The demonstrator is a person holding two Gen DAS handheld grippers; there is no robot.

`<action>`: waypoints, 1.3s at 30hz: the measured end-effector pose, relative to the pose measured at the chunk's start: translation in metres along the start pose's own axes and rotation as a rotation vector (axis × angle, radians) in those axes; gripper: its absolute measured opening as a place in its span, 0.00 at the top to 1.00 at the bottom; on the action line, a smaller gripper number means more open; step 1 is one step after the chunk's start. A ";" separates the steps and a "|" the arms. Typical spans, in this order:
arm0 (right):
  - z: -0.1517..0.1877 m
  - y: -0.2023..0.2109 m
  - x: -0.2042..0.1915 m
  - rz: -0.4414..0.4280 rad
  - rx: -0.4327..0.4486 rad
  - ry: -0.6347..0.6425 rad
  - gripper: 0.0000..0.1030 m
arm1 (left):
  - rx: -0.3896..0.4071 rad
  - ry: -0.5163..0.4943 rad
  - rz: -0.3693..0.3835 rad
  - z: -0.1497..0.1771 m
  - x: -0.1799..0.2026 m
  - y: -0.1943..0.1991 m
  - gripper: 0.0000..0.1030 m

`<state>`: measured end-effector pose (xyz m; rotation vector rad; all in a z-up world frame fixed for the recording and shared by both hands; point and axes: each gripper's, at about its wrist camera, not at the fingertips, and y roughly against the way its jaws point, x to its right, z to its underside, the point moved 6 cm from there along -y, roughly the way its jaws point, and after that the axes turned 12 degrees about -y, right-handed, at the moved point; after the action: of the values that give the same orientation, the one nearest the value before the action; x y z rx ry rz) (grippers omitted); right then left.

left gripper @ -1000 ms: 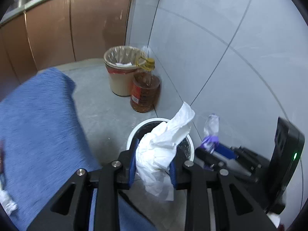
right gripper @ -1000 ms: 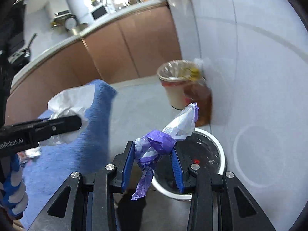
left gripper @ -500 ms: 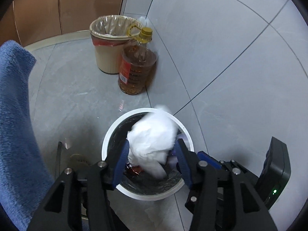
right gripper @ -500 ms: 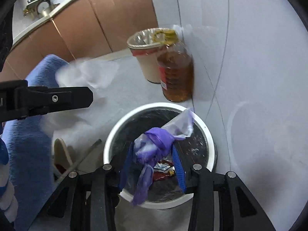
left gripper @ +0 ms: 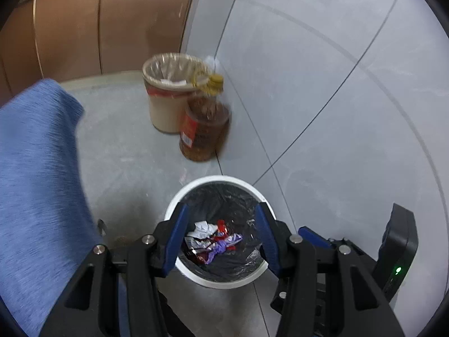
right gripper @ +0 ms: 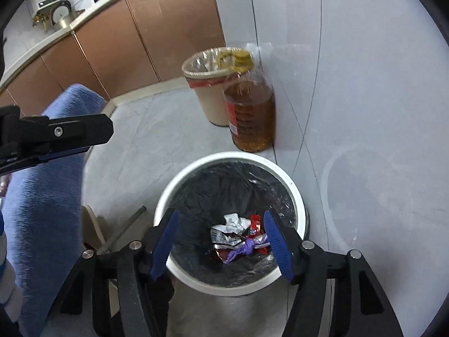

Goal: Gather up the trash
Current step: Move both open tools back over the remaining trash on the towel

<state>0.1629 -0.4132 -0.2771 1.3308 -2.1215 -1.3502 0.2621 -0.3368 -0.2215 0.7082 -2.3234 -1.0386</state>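
Observation:
A white-rimmed bin (left gripper: 196,186) (right gripper: 230,157) with a black liner stands on the floor against the tiled wall. At its bottom lie a purple wrapper (left gripper: 224,245) (right gripper: 247,246), a white crumpled piece (left gripper: 202,228) (right gripper: 233,223) and red wrappers. My left gripper (left gripper: 221,210) hangs open above the bin's mouth with nothing between its blue pads. Over the same bin, my right gripper (right gripper: 221,216) has its jaws opening, and they hold nothing. The left gripper (right gripper: 70,132) also shows at the left edge of the right wrist view.
A beige bin (left gripper: 168,104) (right gripper: 207,95) with a clear liner and a big bottle of oil (left gripper: 204,134) (right gripper: 249,112) stand by the wall behind. A blue cloth (left gripper: 36,168) (right gripper: 42,196) fills the left side. Brown cabinets (right gripper: 146,42) run along the back.
Both grippers came down over the bin and opened. The white tissue left the left jaws, and the purple wrapper left the right jaws and now lies in the bin.

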 end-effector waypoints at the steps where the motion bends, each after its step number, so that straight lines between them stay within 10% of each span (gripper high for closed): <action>1: -0.001 0.011 -0.006 -0.003 0.020 0.007 0.35 | 0.019 -0.003 -0.011 0.000 -0.001 0.009 0.53; 16: -0.004 0.185 -0.092 -0.065 0.396 0.098 0.01 | 0.311 -0.087 -0.284 0.041 -0.021 0.202 0.53; 39: 0.067 0.338 -0.206 -0.307 0.632 0.320 0.00 | 0.552 -0.016 -0.622 0.149 -0.037 0.402 0.26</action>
<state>0.0443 -0.1624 0.0131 2.0161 -2.2554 -0.4830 0.0946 -0.0048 -0.0042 1.7168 -2.4745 -0.6046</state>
